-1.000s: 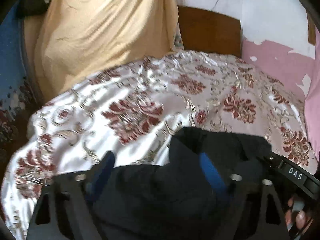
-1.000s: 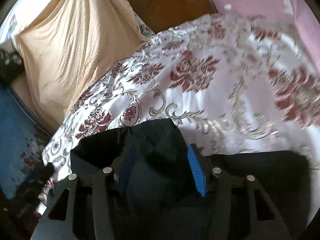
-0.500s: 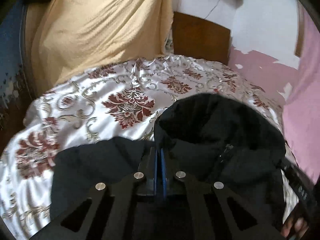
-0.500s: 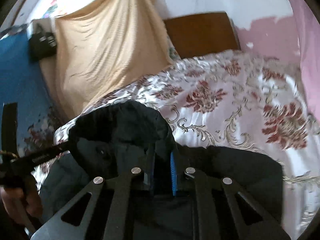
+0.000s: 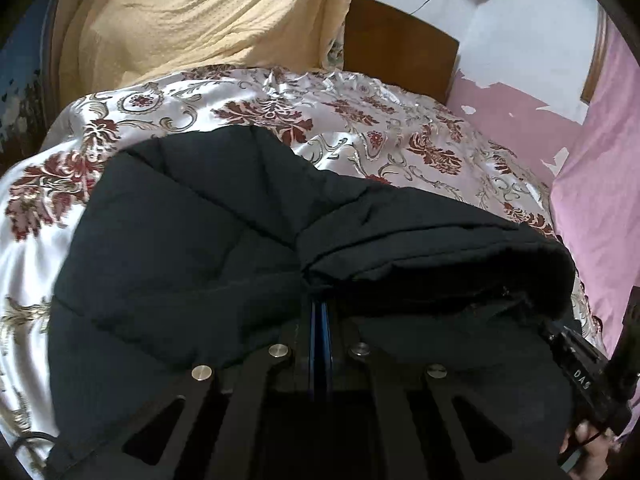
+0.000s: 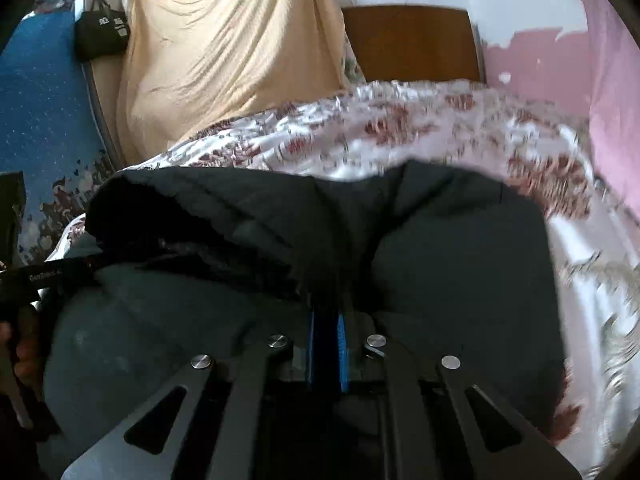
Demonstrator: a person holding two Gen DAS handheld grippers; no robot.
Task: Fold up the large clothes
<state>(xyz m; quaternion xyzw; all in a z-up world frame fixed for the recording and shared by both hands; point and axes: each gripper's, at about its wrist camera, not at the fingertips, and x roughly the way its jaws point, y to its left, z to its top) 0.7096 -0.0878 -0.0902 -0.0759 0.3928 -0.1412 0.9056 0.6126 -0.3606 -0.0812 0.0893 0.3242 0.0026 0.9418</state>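
1. Left wrist view: the left claw (image 5: 319, 312) sits at bottom centre. Its blue pads (image 5: 320, 336) are pressed together, with a fold of the black jacket (image 5: 192, 248) pinched between them.
2. The jacket fills the lower and middle frame and lies on the bed (image 5: 360, 128), whose satin cover has dark red flowers. Its puffy quilted body spreads to the left. A thicker roll of it, with a zip line showing, runs off to the right.
3. At the lower right edge the right claw (image 5: 588, 376), a black bar with white letters, reaches into the jacket's roll. A hand (image 5: 588, 448) shows beneath it. Its tips are hidden here.
4. Behind the bed a yellow cloth (image 5: 208, 20) hangs at upper left. A brown headboard (image 5: 400, 56) stands at upper centre, and a pink wall (image 5: 600, 168) with flaking paint is on the right.
5. Right wrist view: the right claw (image 6: 326, 320) is at bottom centre. Its jaws are closing, nearly together, and dark jacket (image 6: 460, 280) cloth is caught between the blue pads (image 6: 341, 344).
6. The jacket covers the middle and lower frame on the bed (image 6: 400, 140), which is blurred here. A rolled edge runs to the left.
7. At the left edge the left claw (image 6: 52, 274) shows as a black bar, with fingers (image 6: 24, 356) below it. Its tip goes into the jacket's edge.
8. The yellow cloth (image 6: 224, 56) hangs at upper left, with a black bag (image 6: 100, 32) beside it. A blue sheet (image 6: 36, 112) lies further left, and the headboard (image 6: 412, 40) is at top centre.
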